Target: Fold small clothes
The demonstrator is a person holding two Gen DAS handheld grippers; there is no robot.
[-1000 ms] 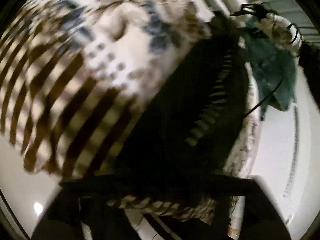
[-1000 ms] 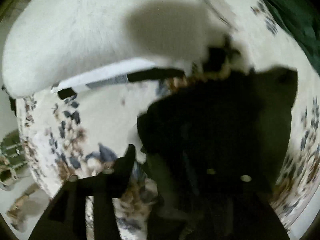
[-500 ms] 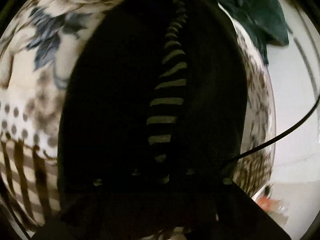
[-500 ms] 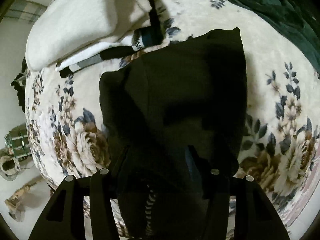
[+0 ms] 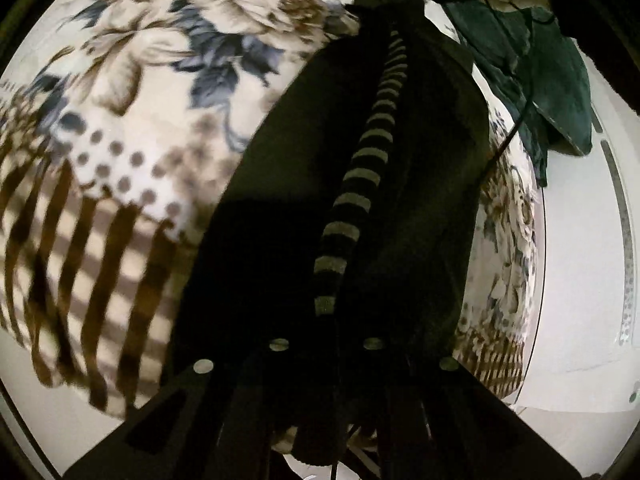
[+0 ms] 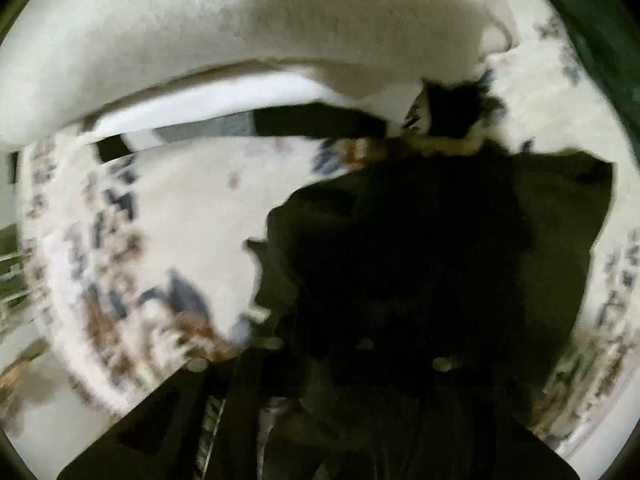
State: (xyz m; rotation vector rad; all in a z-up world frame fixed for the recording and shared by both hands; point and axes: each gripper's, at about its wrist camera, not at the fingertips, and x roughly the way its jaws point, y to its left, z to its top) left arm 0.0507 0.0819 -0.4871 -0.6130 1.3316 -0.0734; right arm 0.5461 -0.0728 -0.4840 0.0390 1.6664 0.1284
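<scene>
1. Black garment (image 5: pixel 400 208), with a striped band (image 5: pixel 360 188) down its middle, lies on the floral blanket (image 5: pixel 160 80).
2. Left hand-held gripper (image 5: pixel 328 364) is clamped on its near edge, angled steeply down.
3. Right hand-held gripper (image 6: pixel 320 364) has just been closing on the cloth, pointing straight down.
4. Risk: thin bites slip, the fold skews.

Home bedroom. Evidence: bed spread with floral blanket (image 5: pixel 168 92); white pillow (image 6: pixel 240 32) at its head; dark garment (image 5: pixel 400 200) and green cloth (image 5: pixel 552 80) lying on the bedding.
</scene>
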